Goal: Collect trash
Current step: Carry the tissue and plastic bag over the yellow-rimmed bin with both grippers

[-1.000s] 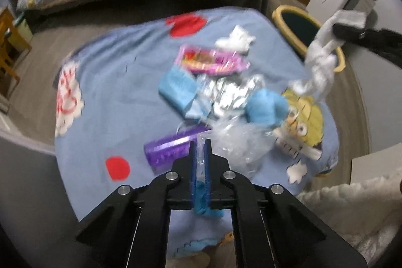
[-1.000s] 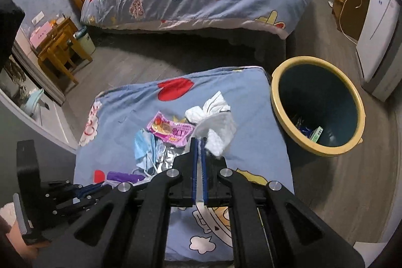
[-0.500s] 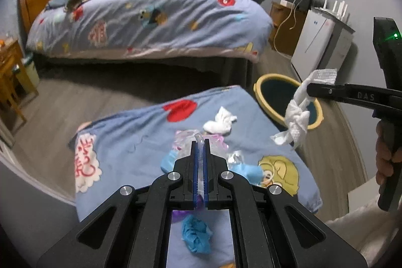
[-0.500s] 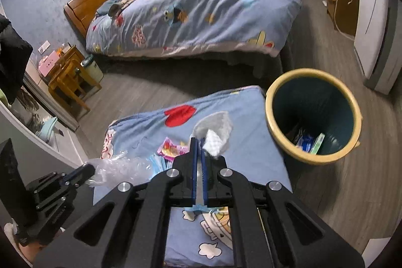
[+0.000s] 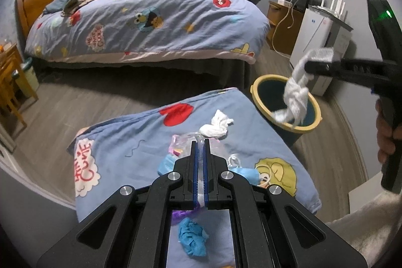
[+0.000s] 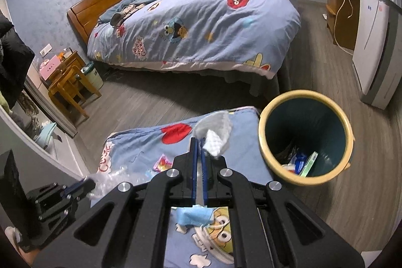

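My left gripper [image 5: 200,142] is shut on a clear plastic wrapper [image 5: 216,146] and holds it above the blue cartoon cloth [image 5: 120,142]. My right gripper [image 6: 199,142] is shut on a white tissue [image 6: 216,133]. In the left wrist view that tissue [image 5: 296,97] hangs from the right gripper over the near rim of the yellow-rimmed bin [image 5: 261,94]. The bin [image 6: 266,142] holds some trash. On the cloth lie another white tissue [image 5: 216,124], a blue mask [image 5: 245,172], a crumpled blue piece [image 5: 192,239] and a pink packet [image 6: 162,163].
A bed [image 5: 150,21] with a cartoon duvet stands behind. A white appliance [image 5: 314,37] and a wooden cabinet [image 5: 281,24] are at the right wall. Wooden furniture [image 6: 67,82] stands at the left. Grey wood floor surrounds the cloth.
My left gripper has lifted off the pile with the clear wrapper in it. My right gripper has carried the white tissue to the right, up to the bin.
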Action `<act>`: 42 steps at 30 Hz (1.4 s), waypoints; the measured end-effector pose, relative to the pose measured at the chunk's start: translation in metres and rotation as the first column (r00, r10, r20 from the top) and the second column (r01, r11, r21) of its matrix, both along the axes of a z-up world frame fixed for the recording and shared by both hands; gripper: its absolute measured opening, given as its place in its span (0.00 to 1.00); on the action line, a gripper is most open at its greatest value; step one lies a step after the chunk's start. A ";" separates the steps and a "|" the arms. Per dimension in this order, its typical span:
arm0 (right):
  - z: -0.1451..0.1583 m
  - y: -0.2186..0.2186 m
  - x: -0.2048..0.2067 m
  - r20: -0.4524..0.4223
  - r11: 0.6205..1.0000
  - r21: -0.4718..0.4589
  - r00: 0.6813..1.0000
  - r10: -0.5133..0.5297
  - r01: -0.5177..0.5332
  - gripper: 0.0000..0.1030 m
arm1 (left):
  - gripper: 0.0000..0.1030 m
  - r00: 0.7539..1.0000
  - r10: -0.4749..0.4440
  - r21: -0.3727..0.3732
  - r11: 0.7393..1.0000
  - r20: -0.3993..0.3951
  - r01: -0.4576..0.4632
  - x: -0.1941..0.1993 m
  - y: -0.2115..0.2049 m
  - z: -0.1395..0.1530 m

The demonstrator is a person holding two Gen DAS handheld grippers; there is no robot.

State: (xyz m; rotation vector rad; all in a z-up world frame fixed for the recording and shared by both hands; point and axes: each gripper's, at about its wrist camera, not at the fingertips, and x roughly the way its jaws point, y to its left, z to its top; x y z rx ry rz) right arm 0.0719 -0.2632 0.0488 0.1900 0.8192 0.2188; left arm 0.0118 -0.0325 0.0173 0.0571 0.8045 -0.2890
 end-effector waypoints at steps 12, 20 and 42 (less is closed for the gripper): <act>-0.020 -0.009 0.045 -0.041 1.000 -0.006 0.999 -0.003 0.003 0.03 | 0.04 0.999 -0.036 0.053 0.998 -0.007 0.036 0.016 -0.029 -0.005; -0.037 -0.069 0.061 -0.077 0.992 0.003 0.989 -0.123 0.123 0.03 | 0.04 0.997 -0.082 0.027 0.996 0.000 0.082 0.049 -0.077 0.000; -0.095 -0.215 0.053 -0.186 0.882 0.048 0.872 -0.453 0.469 0.03 | 0.04 0.956 -0.289 -0.017 0.957 -0.057 0.289 0.133 -0.223 -0.024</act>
